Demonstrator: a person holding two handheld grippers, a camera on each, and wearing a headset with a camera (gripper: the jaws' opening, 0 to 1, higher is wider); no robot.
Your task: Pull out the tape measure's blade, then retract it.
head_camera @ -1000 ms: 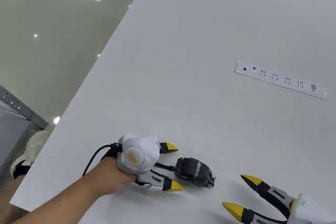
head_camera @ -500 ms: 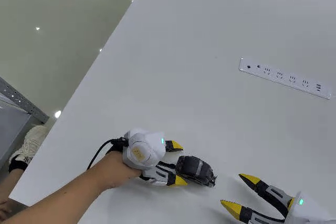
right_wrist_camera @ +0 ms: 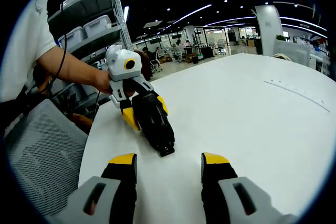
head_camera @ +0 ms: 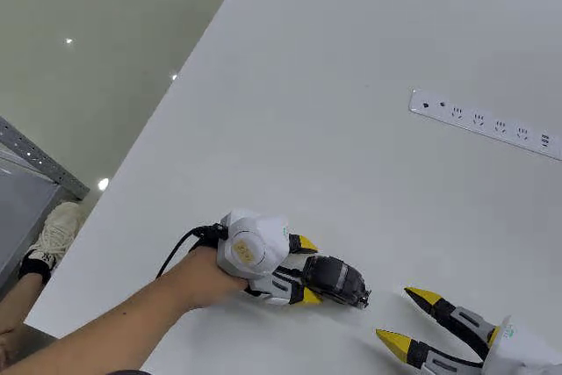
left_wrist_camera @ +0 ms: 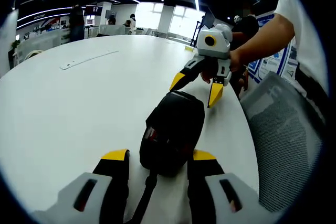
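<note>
Two sets of tongs over the white counter (head_camera: 351,129), then. What does the left one have?

The left tongs (head_camera: 307,270) pinch the rear end of the black, rounded tape measure (head_camera: 335,278), one yellow-tipped jaw on each side of the casing. A person's hand wraps the white body behind them.

Where does the tape measure lie?

It lies on the counter near the edge closest to the person, its front end pointing towards the right tongs (head_camera: 408,318). In the left gripper view a thin black strap (left_wrist_camera: 149,192) trails from the casing back between the jaws.

And the right tongs?

They are spread wide with nothing between them, and they sit just beside the tape measure's front end without touching it. In the right gripper view the casing lies ahead of the jaws and to their left, tilted across the view.

Anything else on the counter?

One long white power strip (head_camera: 487,123), well apart from the tongs, towards the far side. A grey mesh chair back (left_wrist_camera: 283,124) stands off the counter's near edge.
</note>
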